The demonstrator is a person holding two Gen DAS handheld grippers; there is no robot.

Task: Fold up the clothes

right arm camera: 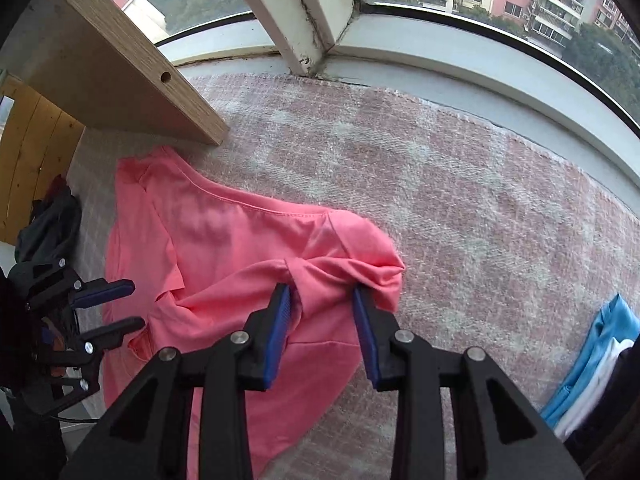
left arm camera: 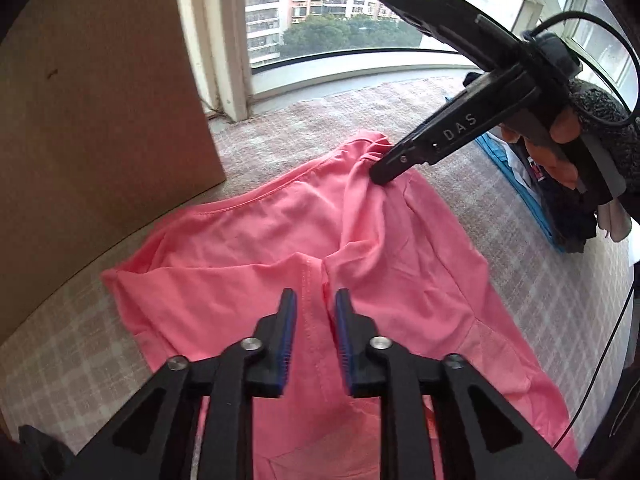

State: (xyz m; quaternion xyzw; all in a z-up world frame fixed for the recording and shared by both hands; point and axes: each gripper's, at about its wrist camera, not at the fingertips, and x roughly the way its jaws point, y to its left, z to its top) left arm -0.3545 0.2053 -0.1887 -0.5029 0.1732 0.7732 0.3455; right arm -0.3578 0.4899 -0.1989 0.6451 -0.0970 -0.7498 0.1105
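Checked rug (right arm camera: 460,200) by a window carries a pink shirt (left arm camera: 248,236); both hand-held grippers, left (left arm camera: 316,300) and right (right arm camera: 322,298), point steeply down over it, jaws apart, unclamped.

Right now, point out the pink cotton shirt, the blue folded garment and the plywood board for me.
pink cotton shirt (right arm camera: 224,240): right wrist view, flat middle panel.
blue folded garment (right arm camera: 600,344): right wrist view, top layer.
plywood board (left arm camera: 100,120): left wrist view, broad face.
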